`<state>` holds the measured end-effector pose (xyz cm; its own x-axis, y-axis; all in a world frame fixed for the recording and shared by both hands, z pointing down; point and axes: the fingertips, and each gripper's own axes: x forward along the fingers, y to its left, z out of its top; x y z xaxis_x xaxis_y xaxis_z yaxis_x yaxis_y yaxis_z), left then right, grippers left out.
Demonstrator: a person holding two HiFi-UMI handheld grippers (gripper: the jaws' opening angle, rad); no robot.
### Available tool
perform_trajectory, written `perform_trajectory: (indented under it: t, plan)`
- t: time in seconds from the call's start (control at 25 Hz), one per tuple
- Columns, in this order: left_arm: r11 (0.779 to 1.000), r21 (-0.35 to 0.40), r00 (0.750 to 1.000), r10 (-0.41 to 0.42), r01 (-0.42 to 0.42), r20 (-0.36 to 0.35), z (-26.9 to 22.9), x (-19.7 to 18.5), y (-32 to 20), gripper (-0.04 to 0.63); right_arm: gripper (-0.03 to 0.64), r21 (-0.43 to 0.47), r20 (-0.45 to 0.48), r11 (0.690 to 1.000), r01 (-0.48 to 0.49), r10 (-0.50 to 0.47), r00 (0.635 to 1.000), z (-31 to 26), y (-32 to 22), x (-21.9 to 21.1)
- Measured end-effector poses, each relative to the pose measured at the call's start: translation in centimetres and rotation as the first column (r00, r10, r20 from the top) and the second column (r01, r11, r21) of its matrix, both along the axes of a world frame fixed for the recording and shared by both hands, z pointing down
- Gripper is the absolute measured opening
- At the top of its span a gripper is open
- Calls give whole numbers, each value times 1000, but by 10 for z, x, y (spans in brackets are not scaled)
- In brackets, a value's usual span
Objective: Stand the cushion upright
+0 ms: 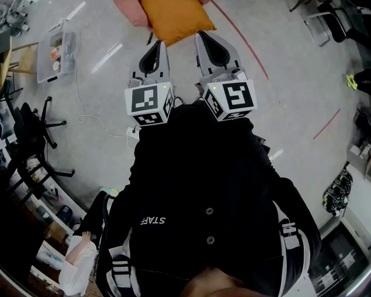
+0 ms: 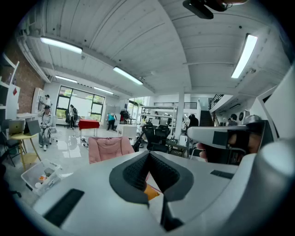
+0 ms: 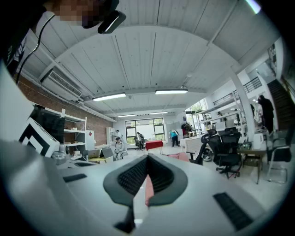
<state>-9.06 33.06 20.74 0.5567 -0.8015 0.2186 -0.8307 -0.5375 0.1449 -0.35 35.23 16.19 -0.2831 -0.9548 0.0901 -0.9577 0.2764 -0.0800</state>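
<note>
An orange cushion [image 1: 177,20] lies flat on the grey floor at the top of the head view, overlapping a pink cushion [image 1: 130,11] behind it. My left gripper [image 1: 157,43] and right gripper [image 1: 202,36] are held side by side in front of the person, both pointing toward the orange cushion's near edge. Both are shut with nothing between the jaws. In the left gripper view the pink cushion [image 2: 108,148] shows beyond the shut left gripper [image 2: 150,154], with a sliver of the orange cushion [image 2: 151,191] below. The right gripper [image 3: 147,159] looks level across the room.
A clear plastic box [image 1: 56,55] with small items sits on the floor at the left, with a white cable [image 1: 87,119] and an office chair [image 1: 35,125] nearby. A red tape line [image 1: 243,43] crosses the floor on the right. Black chairs [image 3: 226,150] and people stand far off.
</note>
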Motion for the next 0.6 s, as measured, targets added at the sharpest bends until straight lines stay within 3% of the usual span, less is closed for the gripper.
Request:
perform_trajectory:
  t: [0.6]
  plan:
    - [999,-34,1000,14,-14,2,12,-5,1,1,9,13,30,999,-41,41,999,5,1,0]
